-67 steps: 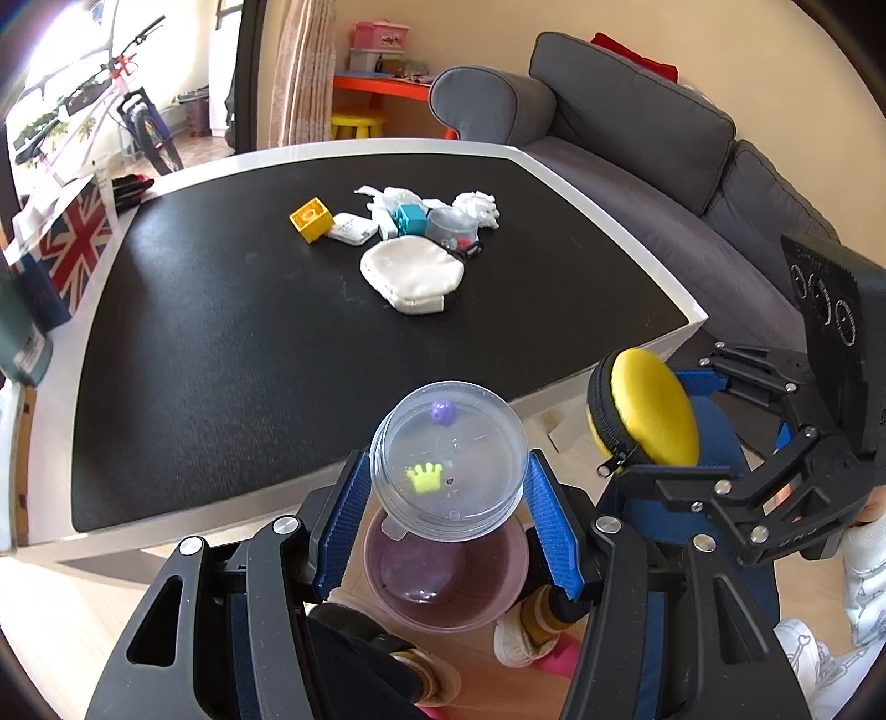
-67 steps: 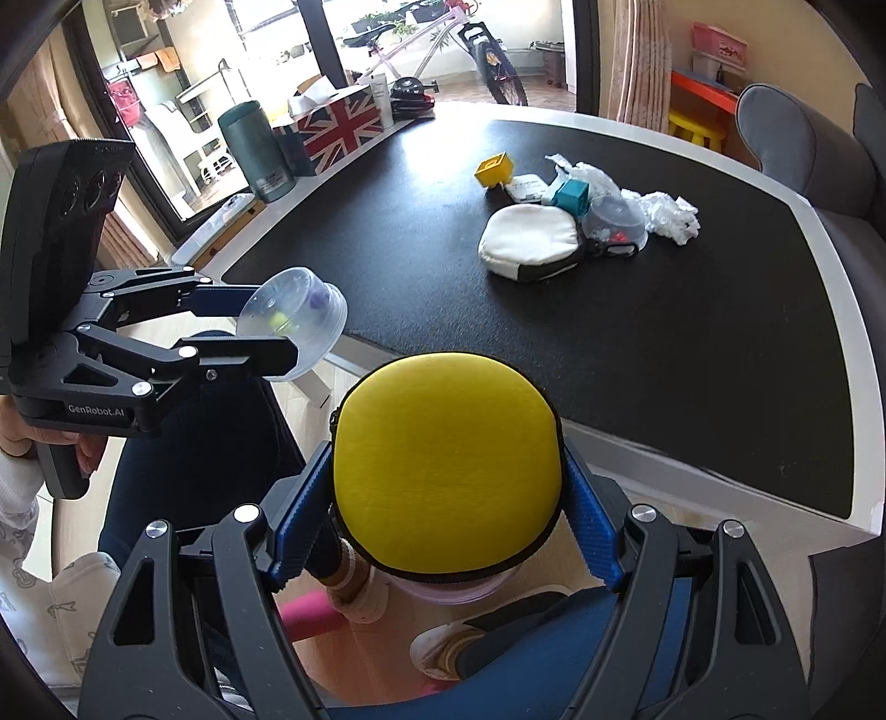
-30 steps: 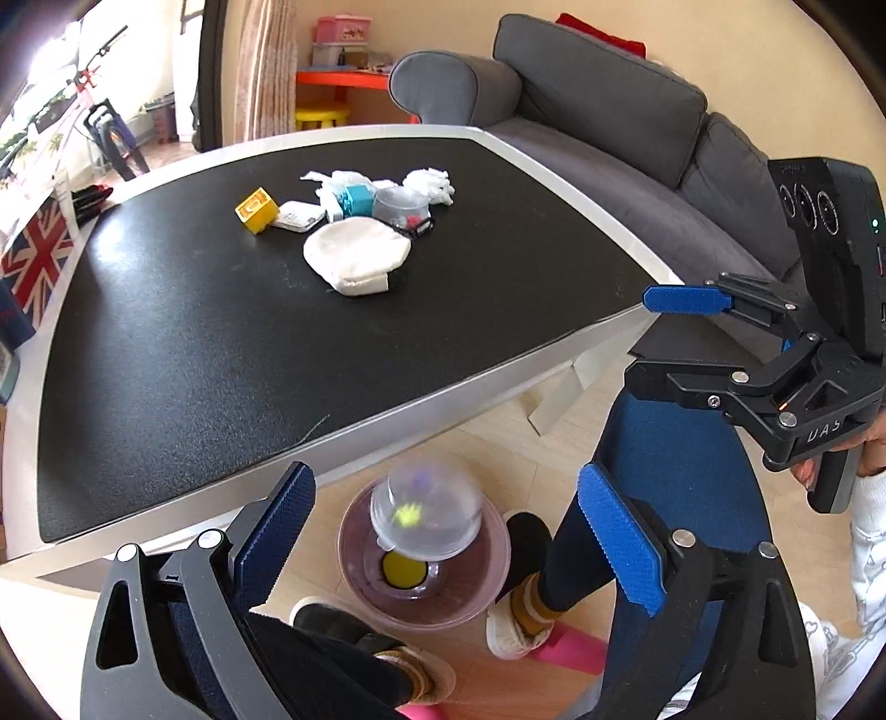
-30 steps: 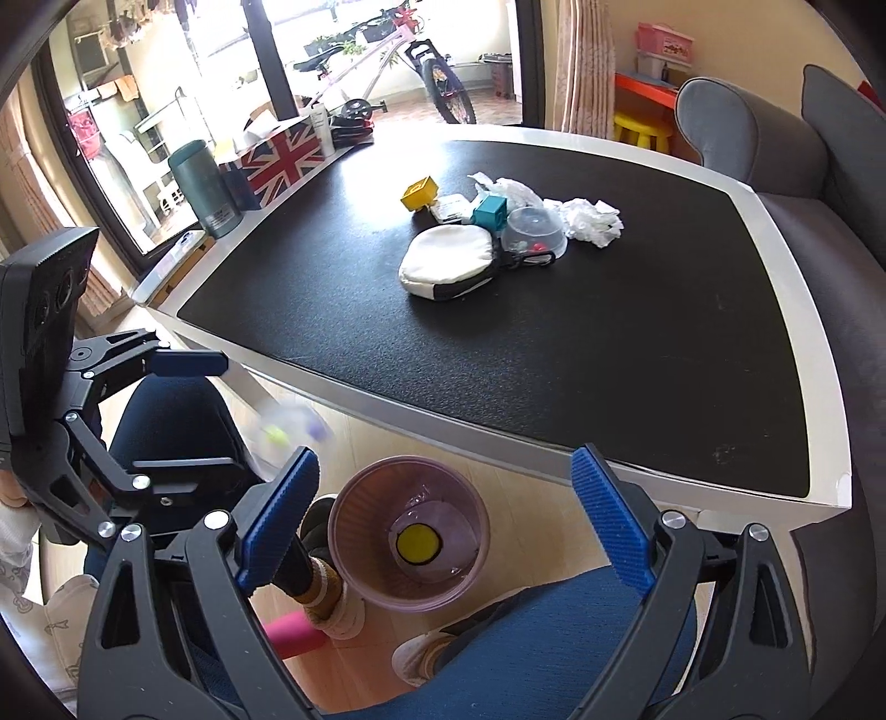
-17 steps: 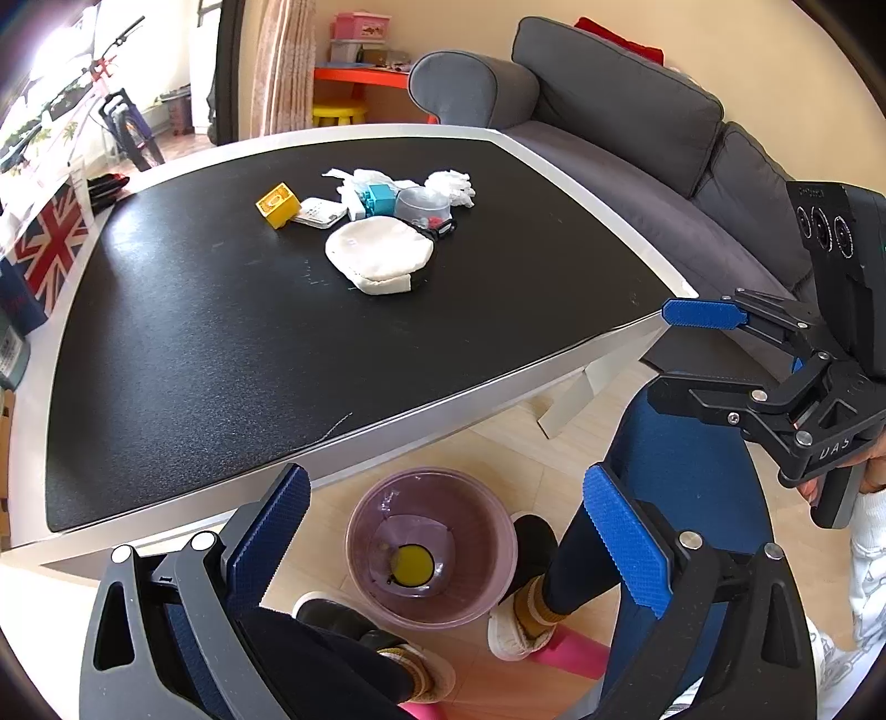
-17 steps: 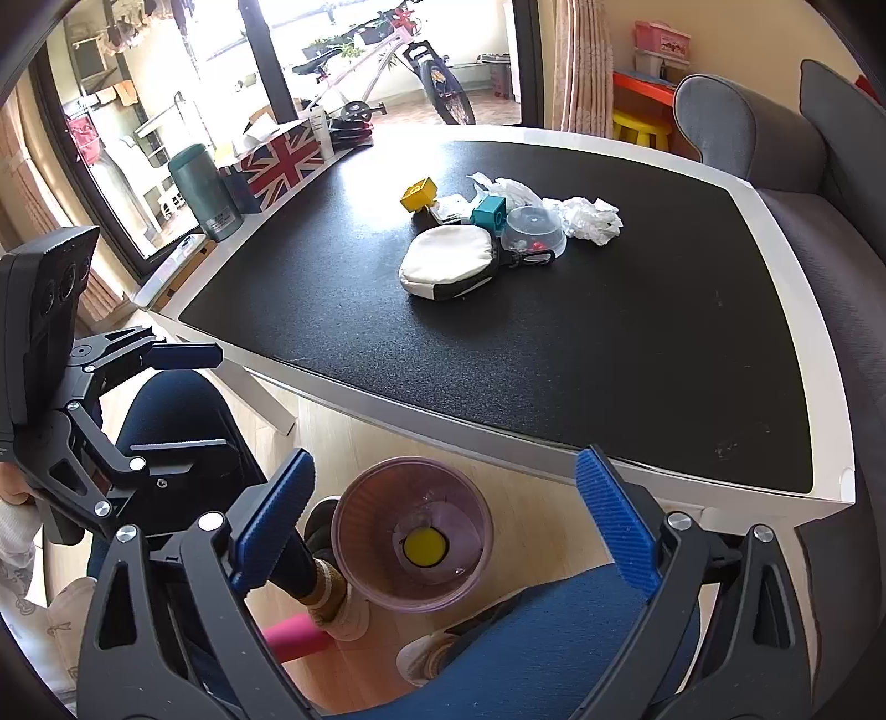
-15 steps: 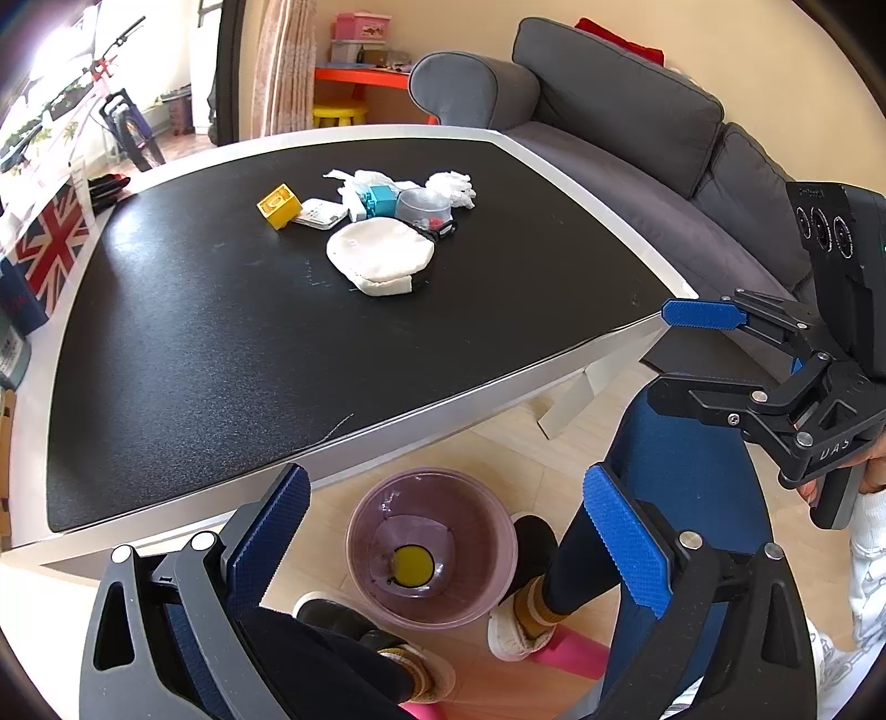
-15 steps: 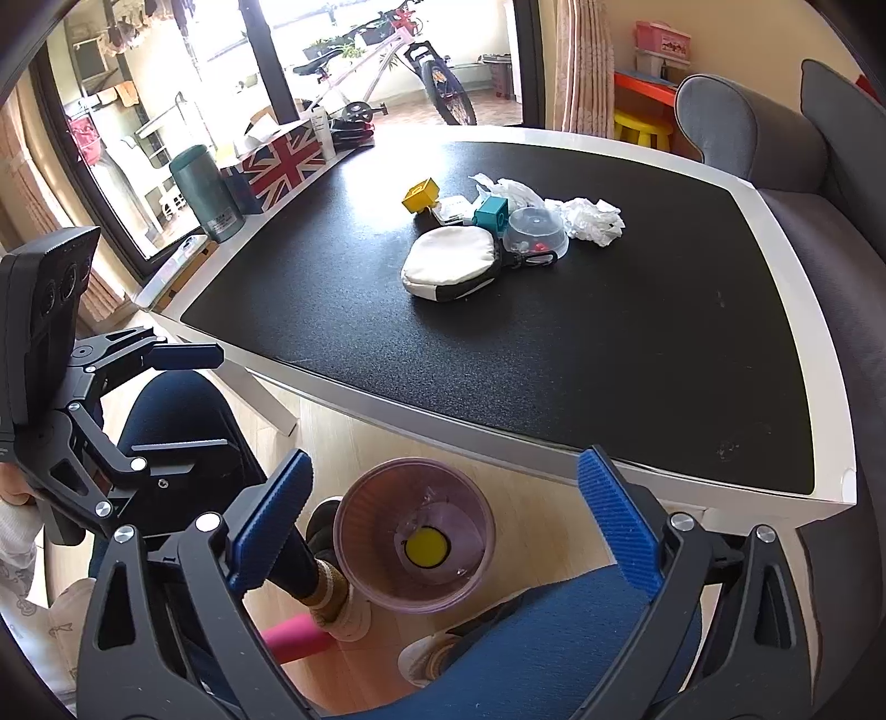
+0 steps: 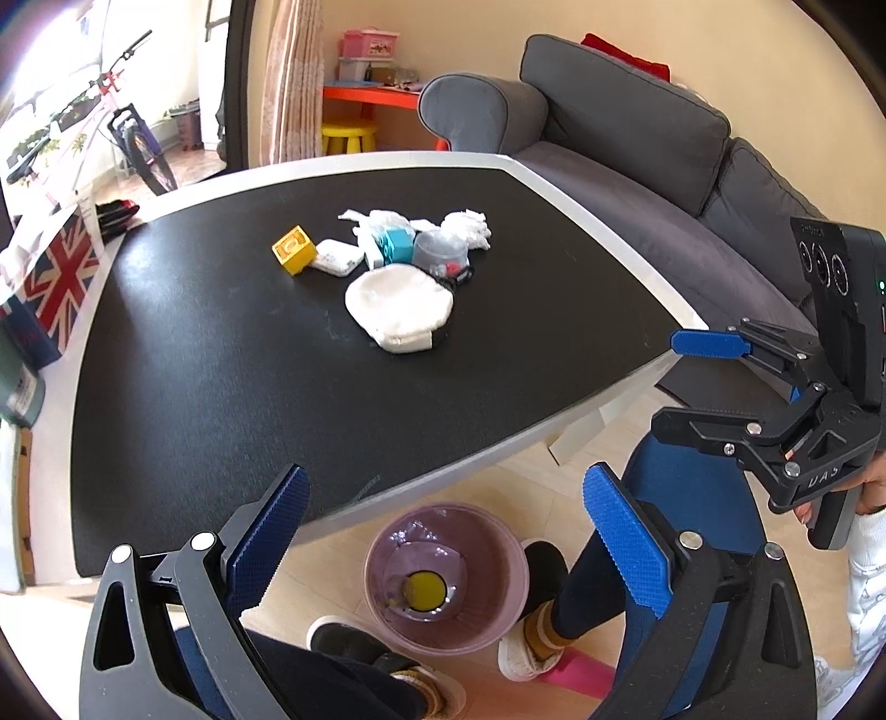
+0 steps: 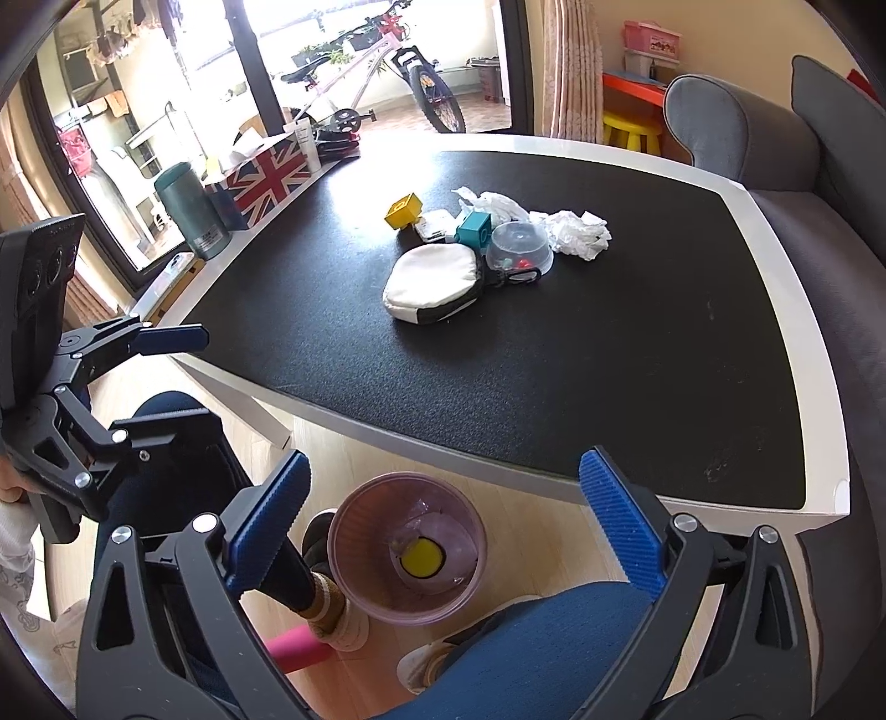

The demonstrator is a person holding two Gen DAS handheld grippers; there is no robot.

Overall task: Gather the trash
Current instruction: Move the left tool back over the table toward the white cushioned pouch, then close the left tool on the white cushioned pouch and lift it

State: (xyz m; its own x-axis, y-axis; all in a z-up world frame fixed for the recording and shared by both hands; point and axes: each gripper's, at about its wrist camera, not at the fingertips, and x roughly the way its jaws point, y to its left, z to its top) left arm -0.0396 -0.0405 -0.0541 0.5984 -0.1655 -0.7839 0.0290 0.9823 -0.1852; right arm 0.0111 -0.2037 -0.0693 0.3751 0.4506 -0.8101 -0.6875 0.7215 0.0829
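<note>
Living room, daylight from the window side.
Table (image 9: pixel 603 232) with black top and white rim stands on a pale wood floor (image 10: pixel 531 548). Grey sofa (image 9: pixel 637 144) just beside the table's far edge, red cushion (image 9: pixel 620 52) on its back. Beige wall (image 9: pixel 459 39) behind. Orange shelf (image 9: pixel 376 94) with a yellow stool (image 9: pixel 349 135) under it, next to a patterned curtain (image 9: pixel 293 77). Bicycle (image 10: pixel 382 61) by the bright window (image 10: pixel 166 105); strong glare on the table's near corner.
</note>
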